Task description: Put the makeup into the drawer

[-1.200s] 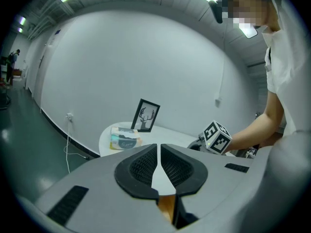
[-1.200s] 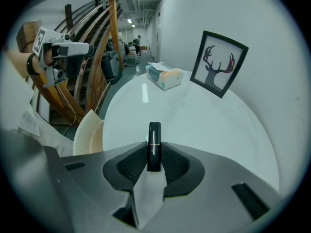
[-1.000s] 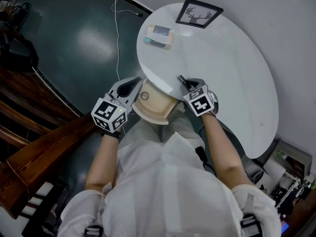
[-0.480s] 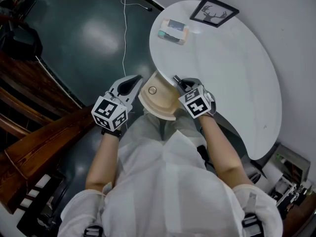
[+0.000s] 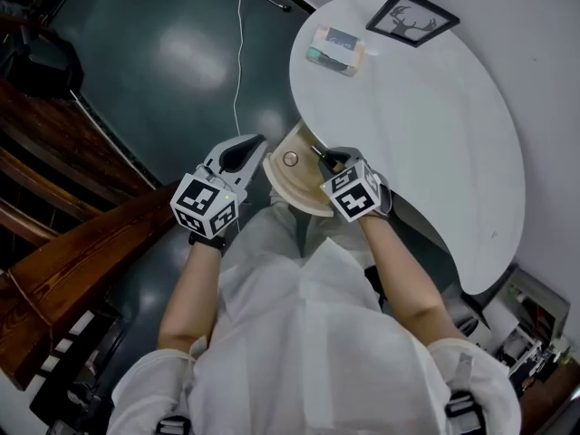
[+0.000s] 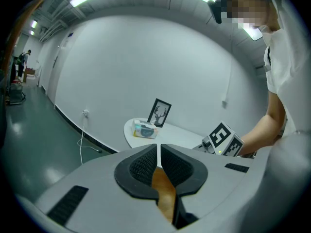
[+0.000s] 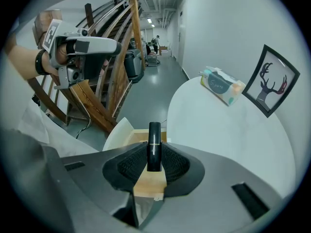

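A black lipstick tube (image 7: 154,147) stands upright between the pads of my right gripper (image 7: 153,165), which is shut on it. In the head view that gripper (image 5: 324,159) hovers over the pulled-out wooden drawer (image 5: 283,188) under the near edge of the white round table (image 5: 426,107). The tube (image 5: 316,152) pokes out above the drawer's round knob (image 5: 290,159). My left gripper (image 5: 249,143) hangs just left of the drawer front, jaws together with nothing in them (image 6: 158,161). The drawer's wooden inside (image 7: 137,139) shows past the tube.
A tissue pack (image 5: 335,47) and a framed deer picture (image 5: 413,18) sit at the table's far side. A white cable (image 5: 240,53) runs over the dark floor. A wooden staircase (image 5: 54,243) lies to the left. The person's legs are below the drawer.
My right gripper has carried the lipstick from the table's edge to above the open drawer. The left gripper has shifted slightly beside the drawer front.
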A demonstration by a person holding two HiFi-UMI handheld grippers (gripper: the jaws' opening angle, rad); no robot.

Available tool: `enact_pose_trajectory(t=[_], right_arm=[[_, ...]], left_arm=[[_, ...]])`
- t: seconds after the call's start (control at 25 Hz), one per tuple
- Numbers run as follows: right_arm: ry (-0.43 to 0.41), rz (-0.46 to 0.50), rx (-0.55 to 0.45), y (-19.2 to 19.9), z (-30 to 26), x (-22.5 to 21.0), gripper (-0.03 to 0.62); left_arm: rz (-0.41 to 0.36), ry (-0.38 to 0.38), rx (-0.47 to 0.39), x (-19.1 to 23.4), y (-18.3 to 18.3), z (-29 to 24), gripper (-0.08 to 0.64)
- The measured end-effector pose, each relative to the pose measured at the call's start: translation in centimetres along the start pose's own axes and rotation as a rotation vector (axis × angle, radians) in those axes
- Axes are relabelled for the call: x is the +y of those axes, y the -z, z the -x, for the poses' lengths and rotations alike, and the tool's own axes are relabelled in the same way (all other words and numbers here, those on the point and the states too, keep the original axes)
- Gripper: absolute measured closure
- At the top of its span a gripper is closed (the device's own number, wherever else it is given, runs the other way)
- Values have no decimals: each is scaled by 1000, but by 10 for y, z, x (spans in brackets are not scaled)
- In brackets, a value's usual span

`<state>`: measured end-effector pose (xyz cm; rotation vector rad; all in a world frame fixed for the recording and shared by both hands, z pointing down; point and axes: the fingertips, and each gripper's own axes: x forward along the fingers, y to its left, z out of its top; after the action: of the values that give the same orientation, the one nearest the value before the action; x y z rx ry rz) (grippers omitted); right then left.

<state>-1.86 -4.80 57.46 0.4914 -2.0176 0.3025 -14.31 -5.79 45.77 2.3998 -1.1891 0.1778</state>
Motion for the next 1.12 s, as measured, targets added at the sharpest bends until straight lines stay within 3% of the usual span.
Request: enact_pose_trajectory(t=[0.56,1.12], right_arm=[[-48,-63,64,24,-56,32,508],[-95,-44,151,56,-129,36,508]], left_arm=[[16,14,38,8,18,-5,531],[2,56,96,17,30,-39,531]])
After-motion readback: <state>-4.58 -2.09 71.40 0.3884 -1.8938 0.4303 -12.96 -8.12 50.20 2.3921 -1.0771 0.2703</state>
